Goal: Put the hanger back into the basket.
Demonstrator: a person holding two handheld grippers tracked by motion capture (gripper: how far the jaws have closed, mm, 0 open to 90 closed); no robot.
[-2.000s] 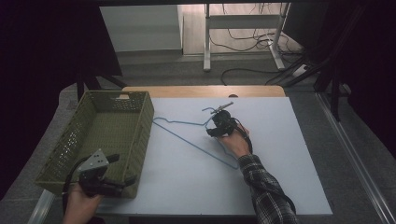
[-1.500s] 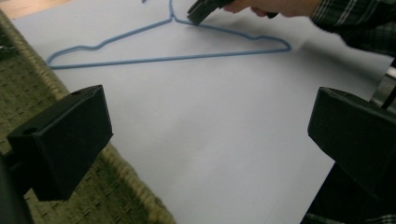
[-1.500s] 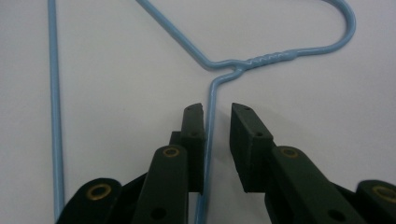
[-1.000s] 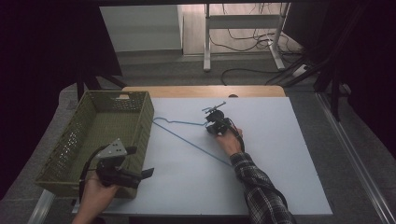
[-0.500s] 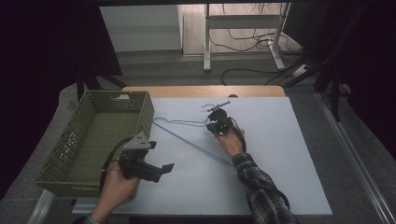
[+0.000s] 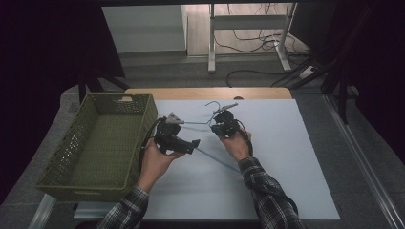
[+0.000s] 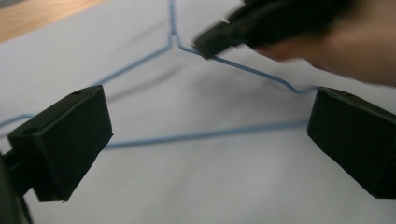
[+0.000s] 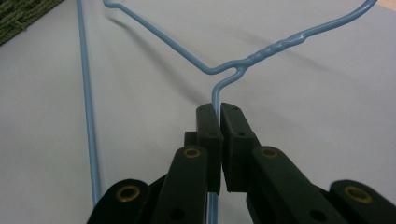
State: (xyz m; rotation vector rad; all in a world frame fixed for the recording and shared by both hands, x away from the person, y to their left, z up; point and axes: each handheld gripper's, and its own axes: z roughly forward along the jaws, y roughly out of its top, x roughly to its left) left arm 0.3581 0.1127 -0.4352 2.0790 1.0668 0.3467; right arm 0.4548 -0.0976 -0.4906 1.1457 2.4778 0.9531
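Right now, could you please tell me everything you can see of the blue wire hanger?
The blue wire hanger is thin, glossy coated wire with a twisted neck below its hook. It lies on the white table beside the green basket. The right claw is shut on one shoulder wire near the neck. The left claw stands open just over the bottom bar, not touching it.
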